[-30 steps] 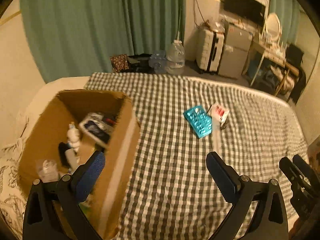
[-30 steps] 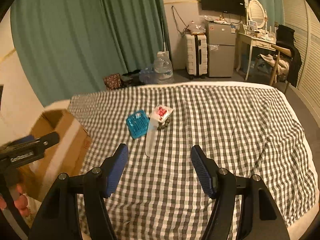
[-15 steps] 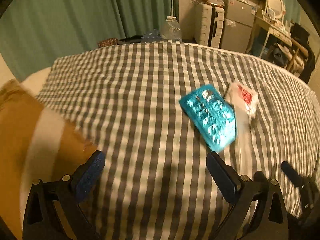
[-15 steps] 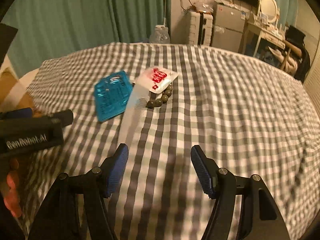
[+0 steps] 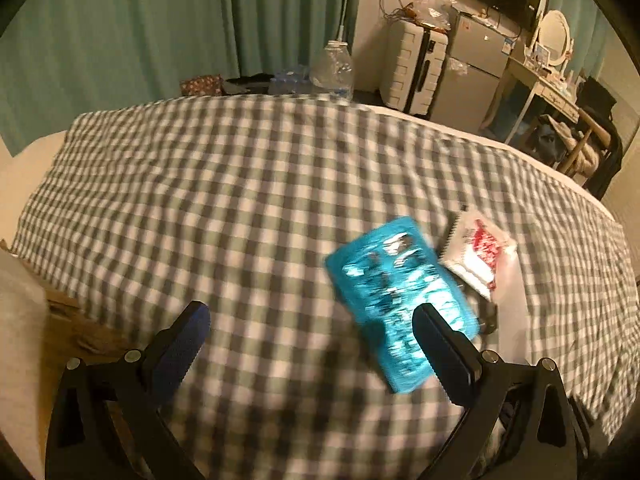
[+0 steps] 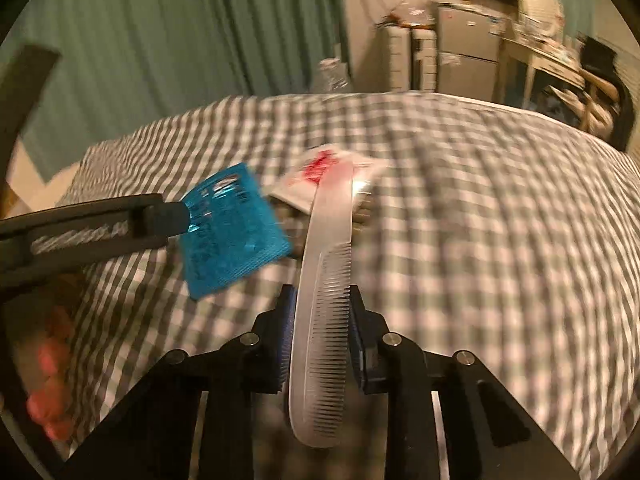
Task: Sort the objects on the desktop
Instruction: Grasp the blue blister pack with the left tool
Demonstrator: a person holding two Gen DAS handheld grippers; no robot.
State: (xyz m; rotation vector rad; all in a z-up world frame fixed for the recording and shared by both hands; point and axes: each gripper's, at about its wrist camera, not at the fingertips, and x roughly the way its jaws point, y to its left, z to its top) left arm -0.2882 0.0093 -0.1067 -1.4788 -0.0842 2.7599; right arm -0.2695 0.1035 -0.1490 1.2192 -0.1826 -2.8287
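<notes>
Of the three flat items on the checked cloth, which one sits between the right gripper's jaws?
The clear comb, long and toothed; the right gripper is closing on it. The blue packet and red-and-white sachet lie outside.

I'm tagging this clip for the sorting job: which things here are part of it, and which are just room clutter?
Part of the job:
- clear comb, with the right tongs closing on it
- blue blister pack
- white and red sachet
- cardboard box, only an edge in view

Just lying about:
- water jug
- suitcase
- round mirror

Left gripper (image 5: 310,328) tilted downward, jaws spread wide, right gripper (image 6: 322,300) tilted downward, jaws closing.
</notes>
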